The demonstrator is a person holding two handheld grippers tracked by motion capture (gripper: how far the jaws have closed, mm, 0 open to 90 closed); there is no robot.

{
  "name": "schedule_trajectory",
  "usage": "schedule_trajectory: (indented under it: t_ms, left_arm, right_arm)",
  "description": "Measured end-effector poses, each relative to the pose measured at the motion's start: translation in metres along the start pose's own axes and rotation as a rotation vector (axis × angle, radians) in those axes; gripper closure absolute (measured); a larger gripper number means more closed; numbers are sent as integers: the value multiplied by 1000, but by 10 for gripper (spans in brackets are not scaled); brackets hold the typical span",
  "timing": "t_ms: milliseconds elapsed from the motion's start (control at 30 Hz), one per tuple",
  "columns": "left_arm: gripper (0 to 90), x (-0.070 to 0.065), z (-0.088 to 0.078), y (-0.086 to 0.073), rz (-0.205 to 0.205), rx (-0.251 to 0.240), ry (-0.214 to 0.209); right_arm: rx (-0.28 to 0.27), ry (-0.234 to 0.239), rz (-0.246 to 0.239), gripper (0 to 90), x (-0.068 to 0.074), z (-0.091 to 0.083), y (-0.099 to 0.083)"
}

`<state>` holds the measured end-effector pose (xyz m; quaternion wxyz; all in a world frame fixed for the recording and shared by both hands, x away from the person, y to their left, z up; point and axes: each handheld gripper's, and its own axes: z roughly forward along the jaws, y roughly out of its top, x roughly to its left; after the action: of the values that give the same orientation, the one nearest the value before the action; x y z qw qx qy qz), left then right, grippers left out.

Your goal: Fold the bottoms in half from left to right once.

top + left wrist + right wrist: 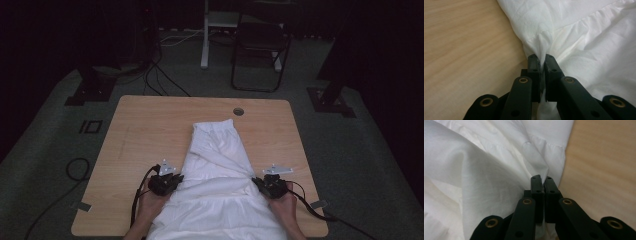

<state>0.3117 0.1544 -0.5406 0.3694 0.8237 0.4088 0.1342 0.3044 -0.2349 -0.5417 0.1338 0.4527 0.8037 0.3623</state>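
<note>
Your white garment [220, 175] lies down the middle of the wooden table [145, 130], from the centre of the frame to its bottom edge. Your left gripper [172, 181], at lower left, has its fingers [534, 66] pinched tight on the garment's left edge. Your right gripper [260, 184], at lower right, has its fingers [552, 190] clamped on the right edge.

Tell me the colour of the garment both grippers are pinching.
Plain white garment, clearest in the left gripper view.
</note>
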Motion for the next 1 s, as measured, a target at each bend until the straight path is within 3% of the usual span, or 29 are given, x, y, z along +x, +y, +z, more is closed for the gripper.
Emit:
schedule_trajectory:
  t_ms: [67, 133, 267, 367, 467, 567, 633, 667, 733, 800, 867, 933, 1000]
  left_arm:
    - [845, 3, 3, 2, -5, -6, -13]
    - [834, 5, 5, 4, -14, -9, -17]
    - [829, 5, 7, 5, -9, -13, -12]
    - [826, 5, 8, 5, -6, -16, -10]
    - [820, 5, 8, 5, -7, -19, -10]
    - [817, 6, 8, 4, -12, -26, -14]
    - [817, 6, 8, 3, -13, -30, -14]
    - [816, 6, 8, 3, -14, -31, -14]
    - [817, 6, 8, 3, -12, -31, -13]
    - [817, 5, 8, 3, -12, -32, -10]
    - [818, 5, 8, 3, -10, -31, -7]
    - [818, 5, 8, 3, -9, -29, -6]
    - [817, 4, 8, 3, -9, -31, -1]
  right_arm:
    - [8, 8, -3, 838, -1, -3, 1]
    - [-20, 6, -12, 688, -5, -6, 4]
    - [-115, -1, -6, 483, -9, -12, 26]
    - [-139, 25, -50, 402, -4, -4, 51]
    - [-118, 54, -116, 371, 9, 15, 74]
    - [-90, 95, -170, 387, 23, 39, 92]
    - [-55, 130, -216, 465, 32, 54, 99]
    - [-26, 133, -240, 543, 35, 62, 102]
    - [1, 74, -292, 749, 34, 70, 106]
    - [-30, 33, -228, 866, 20, 70, 113]
    - [-83, -18, -109, 885, -4, 66, 118]
    - [-102, -61, 1, 885, -30, 65, 118]
    - [-87, -53, 61, 878, -48, 69, 114]
